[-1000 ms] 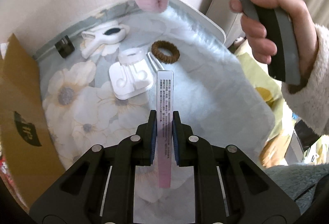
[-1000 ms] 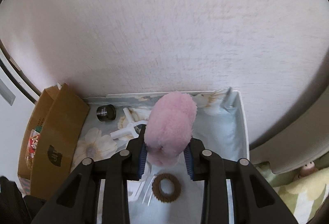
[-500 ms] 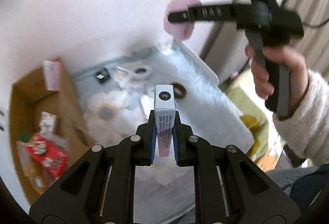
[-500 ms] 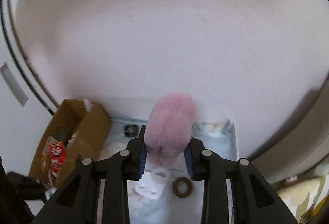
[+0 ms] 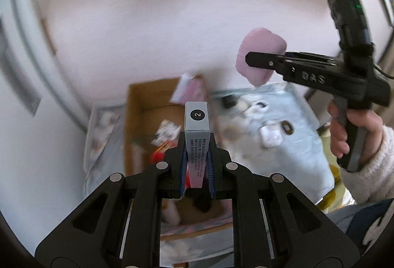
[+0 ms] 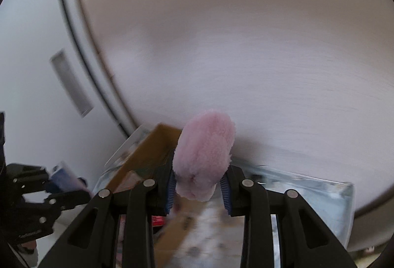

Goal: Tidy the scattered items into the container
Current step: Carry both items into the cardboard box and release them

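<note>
Both grippers are loaded, your left gripper [image 5: 197, 164] pinching the slim carton [image 5: 197, 130] at frame centre, right gripper [image 6: 199, 190] clamping the pink plush [image 6: 204, 157]; carry each squarely over the cardboard box [image 5: 147, 105] before releasing.

Cardboard box [image 5: 138, 120] open-topped, partly filled; wall close behind; right gripper [image 5: 248, 59] alongside, apart.

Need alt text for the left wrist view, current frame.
The left gripper is shut on a slim grey-and-pink box marked "2", held over an open cardboard box holding packets. To the right, a hand holds the right gripper, shut on a pink fluffy item above a floral-lined tray of small items.
</note>
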`<state>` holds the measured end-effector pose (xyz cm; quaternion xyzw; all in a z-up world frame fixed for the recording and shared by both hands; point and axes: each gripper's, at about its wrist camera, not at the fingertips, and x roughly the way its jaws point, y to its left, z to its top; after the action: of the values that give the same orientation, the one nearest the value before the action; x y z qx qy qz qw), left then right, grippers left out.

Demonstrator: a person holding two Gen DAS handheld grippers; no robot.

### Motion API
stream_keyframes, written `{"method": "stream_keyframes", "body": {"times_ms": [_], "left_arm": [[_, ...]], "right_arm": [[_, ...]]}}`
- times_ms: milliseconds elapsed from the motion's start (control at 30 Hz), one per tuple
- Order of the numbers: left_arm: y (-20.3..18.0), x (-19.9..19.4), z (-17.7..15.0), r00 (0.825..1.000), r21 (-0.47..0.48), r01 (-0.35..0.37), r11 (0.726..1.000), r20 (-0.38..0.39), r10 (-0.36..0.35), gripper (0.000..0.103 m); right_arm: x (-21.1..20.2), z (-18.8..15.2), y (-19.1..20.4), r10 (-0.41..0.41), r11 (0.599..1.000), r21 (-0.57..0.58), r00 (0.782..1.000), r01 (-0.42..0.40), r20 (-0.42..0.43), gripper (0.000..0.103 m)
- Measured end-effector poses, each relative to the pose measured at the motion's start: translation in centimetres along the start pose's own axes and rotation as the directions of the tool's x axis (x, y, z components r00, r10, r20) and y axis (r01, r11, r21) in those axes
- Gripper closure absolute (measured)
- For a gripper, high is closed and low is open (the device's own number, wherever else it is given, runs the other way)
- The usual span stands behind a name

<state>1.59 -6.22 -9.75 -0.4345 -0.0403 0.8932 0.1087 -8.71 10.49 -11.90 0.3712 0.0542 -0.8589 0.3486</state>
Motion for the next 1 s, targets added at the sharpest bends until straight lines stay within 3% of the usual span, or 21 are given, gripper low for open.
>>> {"method": "stream_keyframes", "body": {"times_ms": [100, 267, 600, 633, 667, 700, 733, 867, 1000], "left_arm": [[2.2, 1.7, -1.7, 0.999, -0.080, 0.007, 0.997, -0.053, -0.011, 0.091], [3.6, 4.5, -4.6, 0.992, -0.172, 0.042, 0.984, -0.113, -0.062, 0.091], [3.7, 5.0, -5.6, 0.990, -0.217, 0.062, 0.974, -0.107, -0.087, 0.090], [3.8, 5.0, -5.4, 0.991, -0.221, 0.058, 0.974, -0.108, -0.083, 0.085], [3.8, 5.1, -5.3, 0.990, -0.227, 0.065, 0.972, -0.110, -0.092, 0.059], [4.0, 5.2, -5.1, 0.989, -0.242, 0.068, 0.968, -0.110, -0.097, 0.014], [4.2, 5.2, -4.9, 0.991, -0.258, 0.057, 0.964, -0.104, -0.087, 0.000], [4.8, 3.8, -4.3, 0.992, -0.276, 0.112, 0.954, -0.023, -0.124, 0.001], [5.3, 3.5, -3.9, 0.995, -0.273, 0.096, 0.957, -0.013, -0.104, 0.001]], "right_arm": [[2.9, -1.2, 2.9, 0.035, 0.998, -0.049, 0.997, -0.038, -0.070, 0.074], [6.8, -2.6, 4.8, 0.005, 0.995, -0.095, 0.985, -0.022, -0.172, 0.074], [9.5, -1.8, 5.6, -0.076, 0.989, -0.142, 0.978, 0.048, -0.196, 0.071], [9.9, -1.6, 5.8, -0.092, 0.987, -0.150, 0.976, 0.063, -0.199, 0.060], [10.0, -1.5, 5.8, -0.110, 0.985, -0.155, 0.973, 0.079, -0.201, 0.049], [10.1, -1.4, 5.7, -0.127, 0.983, -0.159, 0.972, 0.096, -0.197, 0.045], [10.0, -1.1, 5.6, -0.141, 0.981, -0.159, 0.973, 0.112, -0.185, 0.041], [9.2, -0.4, 4.5, -0.140, 0.986, -0.109, 0.979, 0.124, -0.151, 0.041], [8.4, -0.2, 3.6, -0.123, 0.992, -0.024, 0.982, 0.121, -0.141, 0.041]]}}
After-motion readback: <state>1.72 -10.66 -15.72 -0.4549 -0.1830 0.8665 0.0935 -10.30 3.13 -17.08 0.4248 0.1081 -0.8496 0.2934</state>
